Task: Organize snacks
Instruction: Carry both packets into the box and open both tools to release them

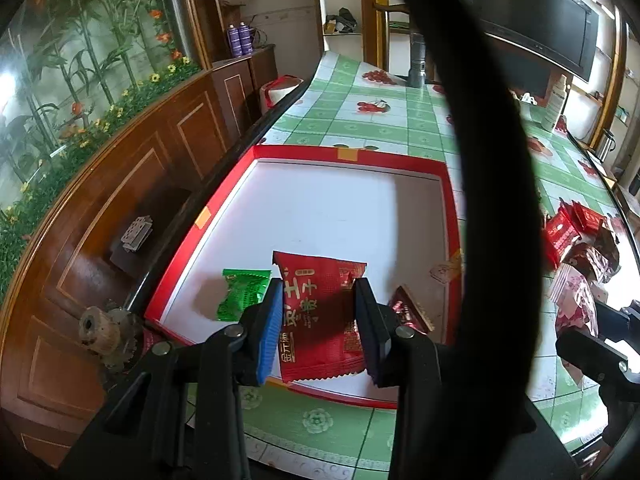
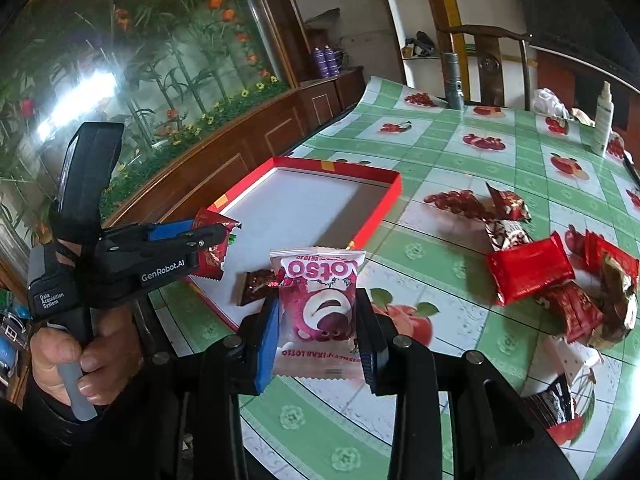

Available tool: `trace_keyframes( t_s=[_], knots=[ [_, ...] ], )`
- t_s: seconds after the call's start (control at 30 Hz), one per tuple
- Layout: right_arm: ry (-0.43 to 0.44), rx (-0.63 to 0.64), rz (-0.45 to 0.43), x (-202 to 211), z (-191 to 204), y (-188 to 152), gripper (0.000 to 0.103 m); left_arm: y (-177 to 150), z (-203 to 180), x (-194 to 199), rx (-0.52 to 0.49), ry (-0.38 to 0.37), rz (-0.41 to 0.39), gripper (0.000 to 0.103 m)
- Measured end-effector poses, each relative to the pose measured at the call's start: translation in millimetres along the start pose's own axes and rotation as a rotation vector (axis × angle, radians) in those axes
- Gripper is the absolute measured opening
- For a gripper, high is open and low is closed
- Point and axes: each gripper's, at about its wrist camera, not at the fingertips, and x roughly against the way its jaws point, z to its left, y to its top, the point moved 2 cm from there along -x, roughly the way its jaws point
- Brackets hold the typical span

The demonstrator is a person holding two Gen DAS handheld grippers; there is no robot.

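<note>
My left gripper (image 1: 318,316) is shut on a red snack packet (image 1: 320,316) and holds it over the near part of the red-rimmed white tray (image 1: 352,156). A green candy packet (image 1: 242,294) and a small dark red packet (image 1: 410,312) lie in the tray. My right gripper (image 2: 318,332) is shut on a pink and white Lotso packet (image 2: 316,304), just right of the tray's (image 2: 384,212) near corner. The left gripper (image 2: 212,240) with its red packet (image 2: 210,256) shows in the right wrist view.
A heap of red and brown snack packets (image 2: 560,280) lies on the green checked tablecloth to the right. A grey flashlight (image 2: 454,80) and a white spray bottle (image 2: 602,120) stand at the far edge. A wooden cabinet (image 1: 120,208) runs along the left.
</note>
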Motion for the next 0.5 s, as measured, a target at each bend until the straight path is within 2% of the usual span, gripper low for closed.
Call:
trace_keyframes(
  t_s=[0.5],
  knots=[
    [0.026, 0.021, 0.019, -18, 12, 8, 0.034, -1, 21, -12, 0.036, 0.013, 0.017, 0.037]
  ],
)
